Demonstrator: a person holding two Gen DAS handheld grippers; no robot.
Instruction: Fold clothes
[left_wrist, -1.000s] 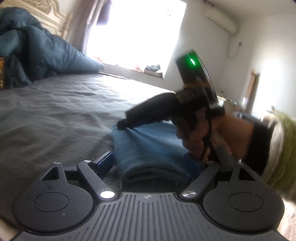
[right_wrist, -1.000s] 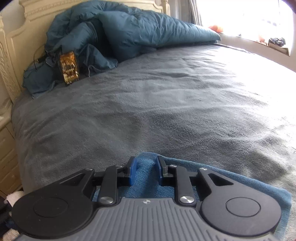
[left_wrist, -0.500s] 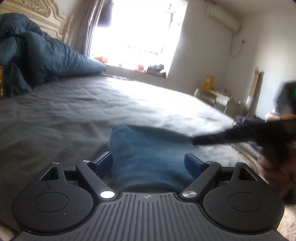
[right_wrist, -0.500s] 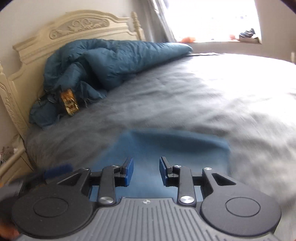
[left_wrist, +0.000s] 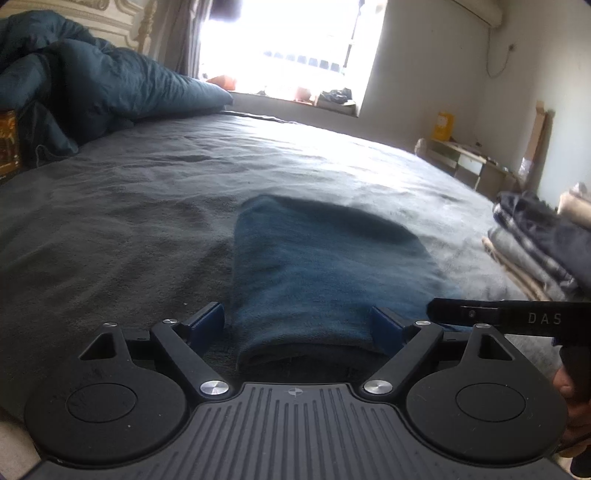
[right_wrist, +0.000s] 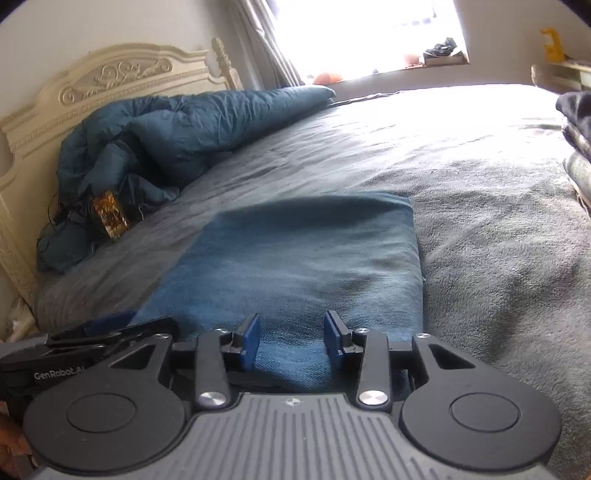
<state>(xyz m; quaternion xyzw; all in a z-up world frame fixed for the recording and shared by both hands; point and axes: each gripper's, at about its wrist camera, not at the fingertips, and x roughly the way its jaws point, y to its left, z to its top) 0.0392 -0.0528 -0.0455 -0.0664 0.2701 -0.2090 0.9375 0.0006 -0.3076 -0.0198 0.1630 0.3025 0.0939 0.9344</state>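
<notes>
Daylight from the window (left_wrist: 295, 48) is washing over a grey bed (left_wrist: 129, 206). Blue garment (left_wrist: 317, 266) is lying folded in a flat rectangle at the bed's near edge. Left gripper (left_wrist: 297, 326) is standing released, wide, straddling the near fold. Right gripper (right_wrist: 291, 341) is hovering released, narrower, over the cloth. Folded stack (left_wrist: 535, 251) is sitting toward the right edge. Risk: either gripper snagging the top layer would be undoing the fold. Against a second ago, the right gripper is lying lower and further right.
</notes>
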